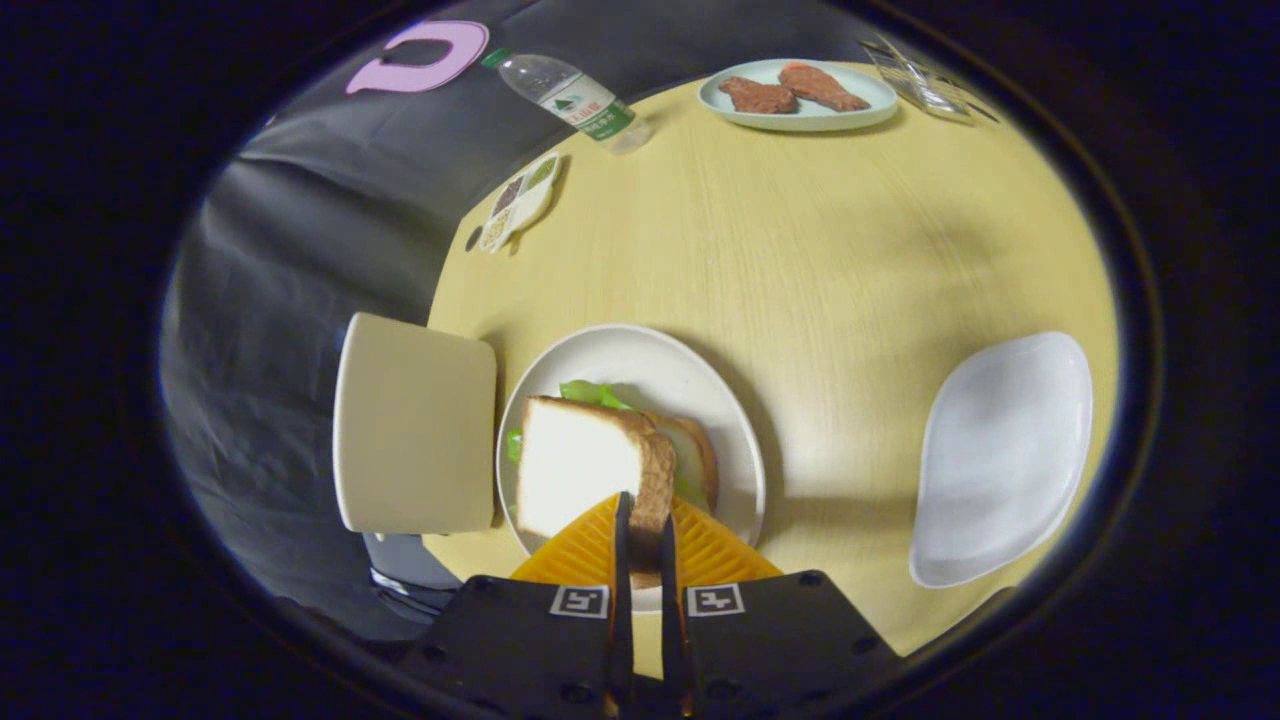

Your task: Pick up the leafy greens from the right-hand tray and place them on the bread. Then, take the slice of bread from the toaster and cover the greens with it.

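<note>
Crusty square bread slice [585,470] pinched by hand-held gripper [645,525], seemingly over leafy greens [590,393].

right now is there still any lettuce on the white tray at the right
No, the white tray lies bare, while the lettuce sits on the plate under the bread slice that the gripper pinches.

Tool [642,525] nearly closed.
Its two fingers [622,545] pinch the bread slice's [580,465] near edge, pointing forward over the plate [700,380].
</note>
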Action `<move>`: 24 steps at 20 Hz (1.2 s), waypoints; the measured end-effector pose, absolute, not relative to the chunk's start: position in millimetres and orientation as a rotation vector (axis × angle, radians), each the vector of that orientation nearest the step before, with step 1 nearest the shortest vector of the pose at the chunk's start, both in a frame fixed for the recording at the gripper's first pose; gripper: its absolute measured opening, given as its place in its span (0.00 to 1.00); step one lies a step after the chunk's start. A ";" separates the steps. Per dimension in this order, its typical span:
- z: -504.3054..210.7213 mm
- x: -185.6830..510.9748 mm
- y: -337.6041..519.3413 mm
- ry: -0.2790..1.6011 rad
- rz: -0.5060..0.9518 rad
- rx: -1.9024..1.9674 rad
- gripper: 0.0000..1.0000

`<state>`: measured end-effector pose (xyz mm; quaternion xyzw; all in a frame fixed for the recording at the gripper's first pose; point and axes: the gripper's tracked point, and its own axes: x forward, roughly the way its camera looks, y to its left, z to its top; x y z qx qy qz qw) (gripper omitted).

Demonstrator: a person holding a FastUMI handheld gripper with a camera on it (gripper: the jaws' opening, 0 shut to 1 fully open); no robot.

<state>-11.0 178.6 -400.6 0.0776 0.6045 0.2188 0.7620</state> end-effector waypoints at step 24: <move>-213.8 38.1 141.2 0.394 0.208 0.008 0.98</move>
